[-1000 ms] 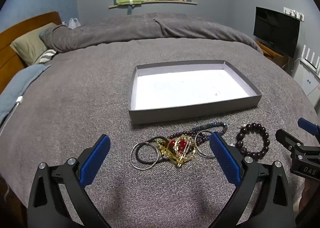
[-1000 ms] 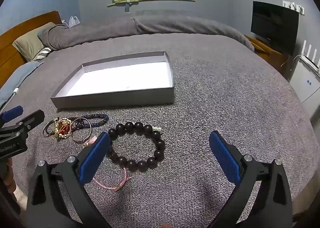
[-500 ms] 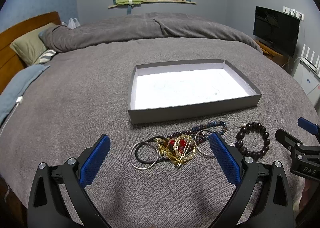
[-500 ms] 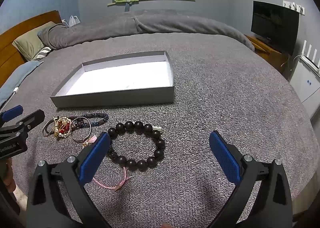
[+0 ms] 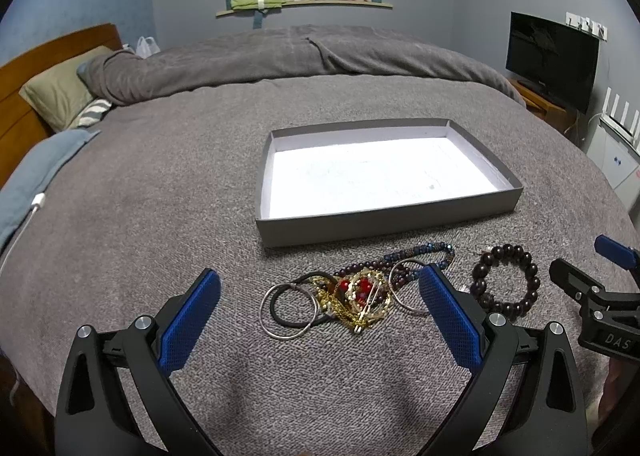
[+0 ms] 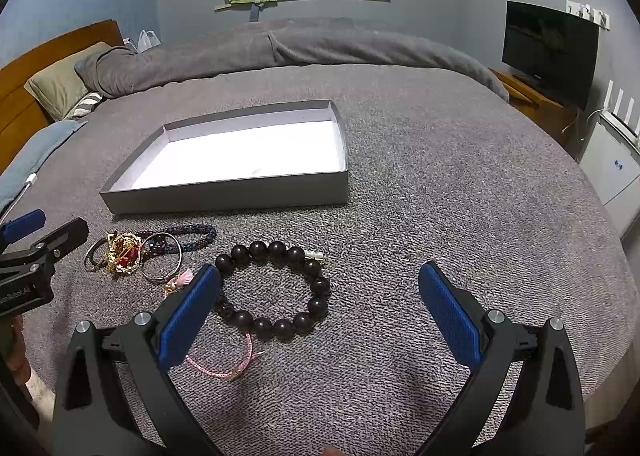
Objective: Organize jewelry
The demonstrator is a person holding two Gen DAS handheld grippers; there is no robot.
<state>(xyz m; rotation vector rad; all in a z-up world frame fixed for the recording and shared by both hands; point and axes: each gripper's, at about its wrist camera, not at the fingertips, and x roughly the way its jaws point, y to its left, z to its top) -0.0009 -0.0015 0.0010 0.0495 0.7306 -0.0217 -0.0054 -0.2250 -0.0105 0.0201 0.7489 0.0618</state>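
A shallow grey box with a white floor (image 5: 384,222) (image 6: 224,198) lies on the grey bed with nothing in it. In front of it lies a tangle of jewelry: silver rings and a black band (image 5: 290,310), a gold and red piece (image 5: 360,294) (image 6: 122,252), a dark beaded strand (image 5: 416,252) (image 6: 192,234). A dark bead bracelet (image 5: 504,282) (image 6: 276,288) lies to the right, a pink cord (image 6: 220,366) near it. My left gripper (image 5: 320,312) is open above the tangle. My right gripper (image 6: 320,308) is open above the bead bracelet.
The grey blanket (image 5: 160,196) covers the bed. Pillows and a wooden headboard (image 5: 24,96) stand at the left. A TV (image 5: 552,56) and a white cabinet (image 5: 616,160) stand at the right. A window shelf (image 5: 304,4) with clothes is at the back.
Both grippers have drifted very slightly; the jewelry and the box have not moved. Both grippers stay open.
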